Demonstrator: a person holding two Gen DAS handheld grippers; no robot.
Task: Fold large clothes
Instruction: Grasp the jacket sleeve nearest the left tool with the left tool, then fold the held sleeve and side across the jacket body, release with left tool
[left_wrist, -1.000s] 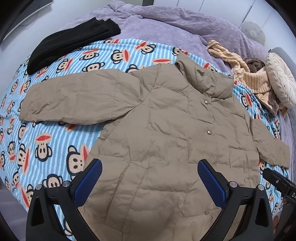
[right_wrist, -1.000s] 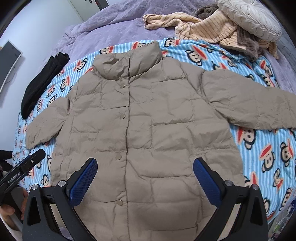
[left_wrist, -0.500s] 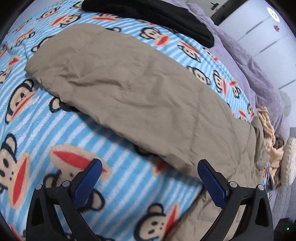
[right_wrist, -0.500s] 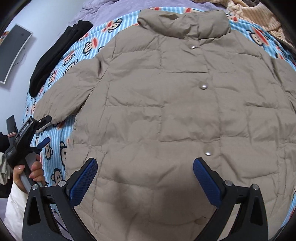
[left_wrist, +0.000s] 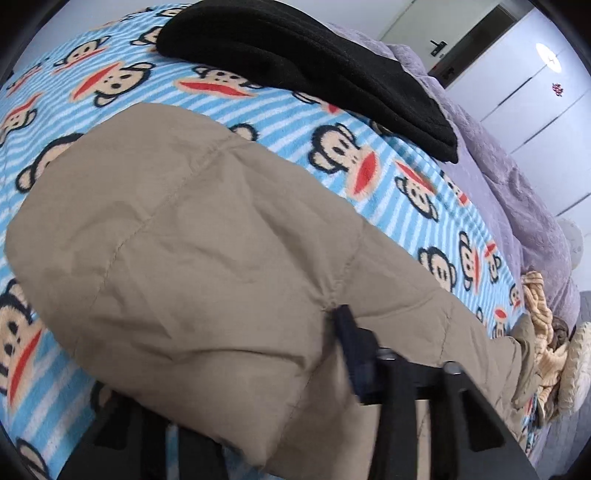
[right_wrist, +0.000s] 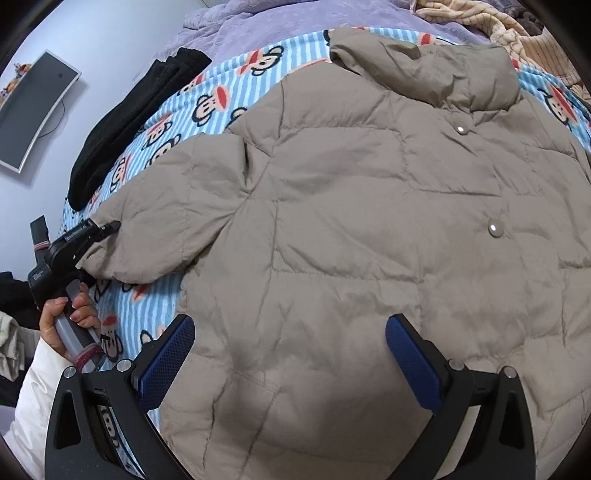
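Jacket: a beige quilted puffer jacket (right_wrist: 369, 229) lies flat, front side up, on the monkey-print blanket (right_wrist: 159, 147) that covers the bed. Its collar (right_wrist: 424, 70) points to the far side, and two metal snap buttons are visible down the front.
Jacket sleeve: the sleeve (left_wrist: 207, 266) on the left side lies spread out over the blanket. Its cuff end is at the left claw (right_wrist: 107, 230).
Left claw: in the left wrist view the sleeve fills the space between the fingers. One blue pad (left_wrist: 351, 350) presses against the fabric and the other finger is hidden under it. In the right wrist view the claw tip is closed on the sleeve cuff.
Left hand: a hand (right_wrist: 66, 321) with a white sleeve holds the handle of the left claw at the edge of the bed.
Right claw: the right claw (right_wrist: 288, 354) is wide apart over the lower front part of the jacket. Its blue pads (right_wrist: 166, 362) grip nothing.
Black garment: a folded black garment (left_wrist: 314, 70) lies on the blanket, just beyond the jacket sleeve.
Purple quilt: a purple quilt (left_wrist: 517, 177) covers the far part of the bed.
Other clothes: a striped cream cloth (right_wrist: 498, 26) lies near the collar.
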